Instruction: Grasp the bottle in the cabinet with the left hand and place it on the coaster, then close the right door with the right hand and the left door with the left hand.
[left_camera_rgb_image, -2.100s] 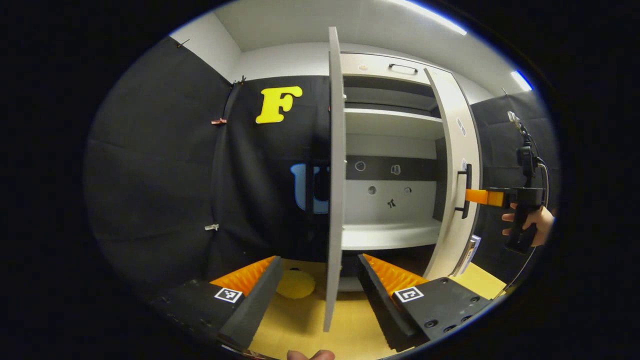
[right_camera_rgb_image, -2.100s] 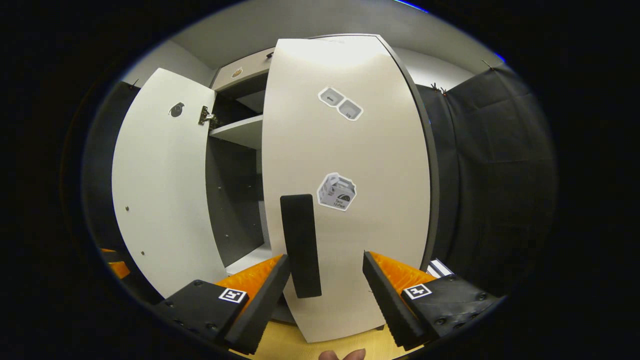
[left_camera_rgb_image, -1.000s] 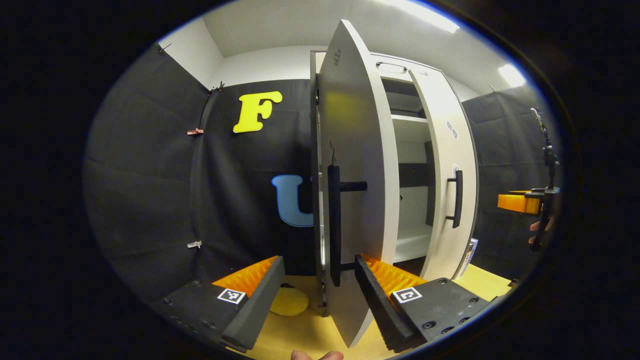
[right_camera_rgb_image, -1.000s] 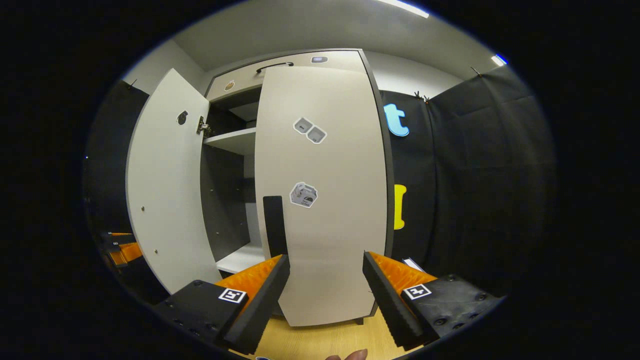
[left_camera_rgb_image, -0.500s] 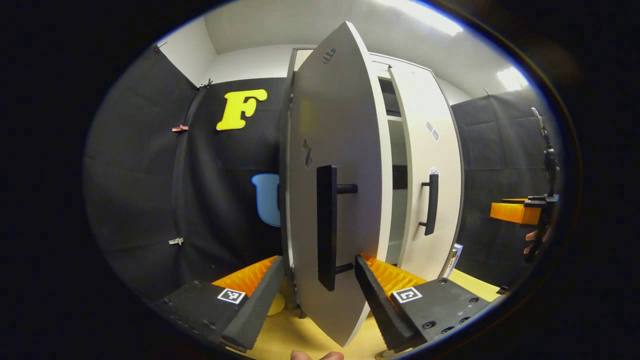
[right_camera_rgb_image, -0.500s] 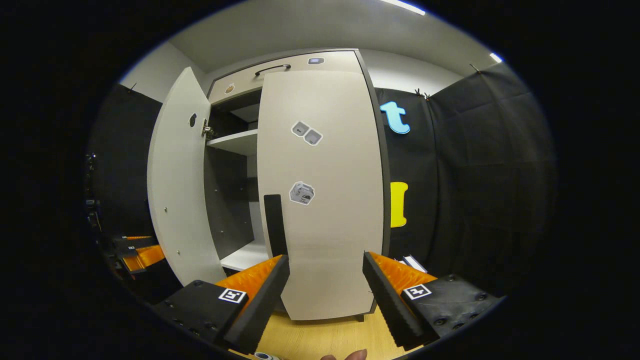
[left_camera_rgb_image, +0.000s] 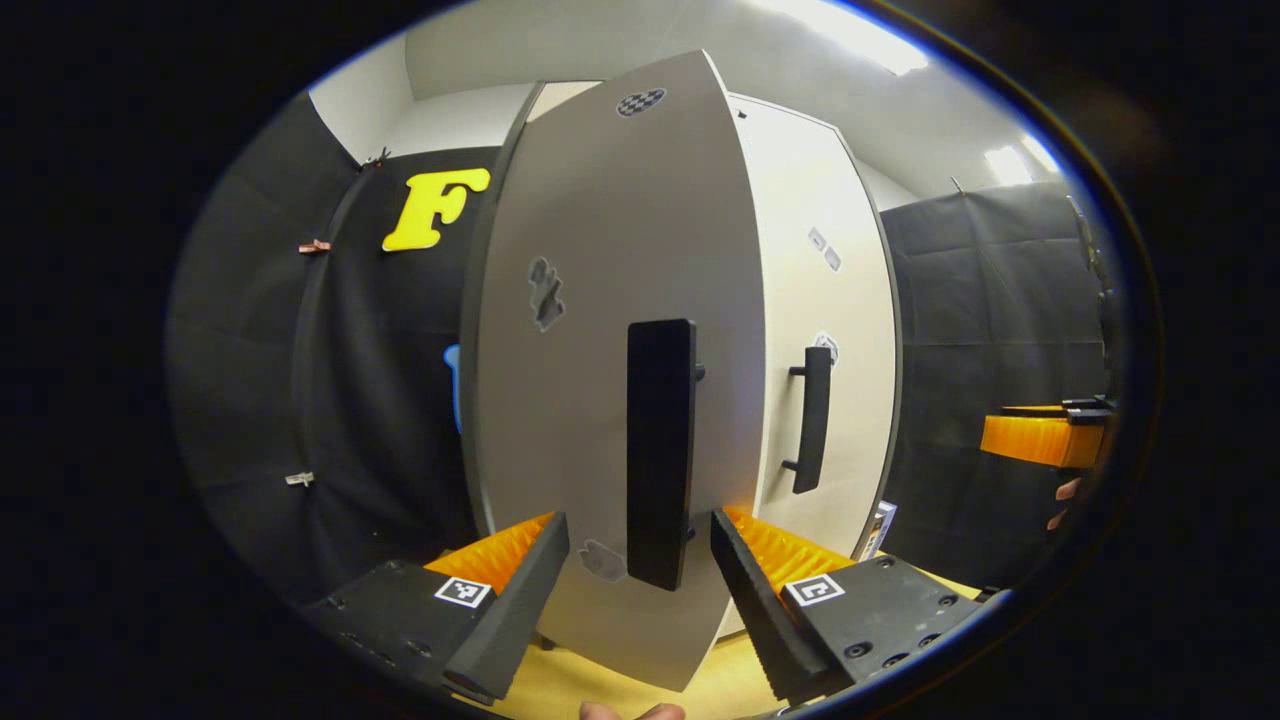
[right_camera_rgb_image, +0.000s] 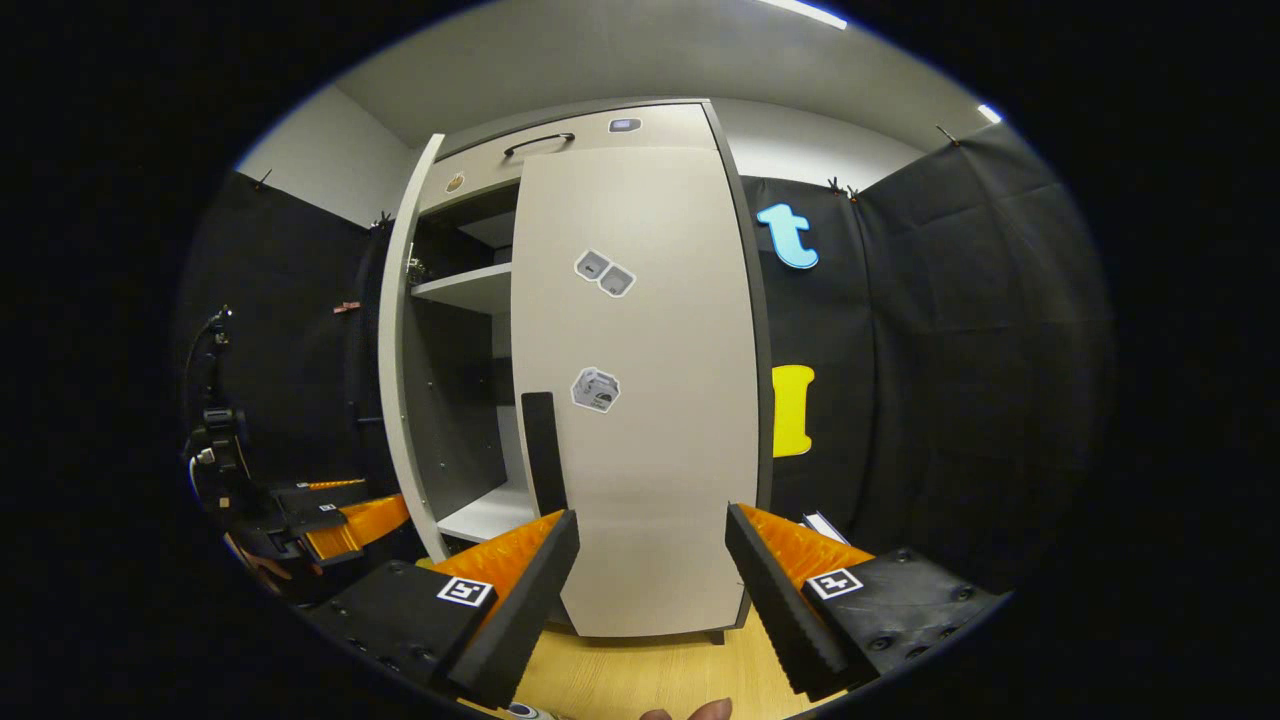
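The cabinet's left door (left_camera_rgb_image: 590, 300) stands close before my left gripper (left_camera_rgb_image: 638, 600). Its black handle (left_camera_rgb_image: 660, 450) lies between the wide-apart fingers, and neither finger presses on it; the gripper is open. Beyond it the right door (left_camera_rgb_image: 830, 330) with its handle (left_camera_rgb_image: 812, 420) lies flat against the cabinet. In the right gripper view my right gripper (right_camera_rgb_image: 650, 590) is open and held back from the right door (right_camera_rgb_image: 660, 450) and its handle (right_camera_rgb_image: 542, 450). There the left door (right_camera_rgb_image: 395, 400) shows edge-on, still ajar, with the left gripper (right_camera_rgb_image: 350, 520) at its outer side. An inner shelf (right_camera_rgb_image: 465, 285) shows through the gap.
The cabinet stands on a wooden tabletop (right_camera_rgb_image: 640, 670) with black cloth walls on both sides. A drawer with a handle (right_camera_rgb_image: 540, 140) tops the cabinet. A small card (right_camera_rgb_image: 825, 525) lies by its right foot. The right gripper (left_camera_rgb_image: 1040, 440) and a hand hover far right.
The left door has swung from edge-on to nearly flat, its handle now between my left fingers. The right door went shut and my right gripper drew back from it.
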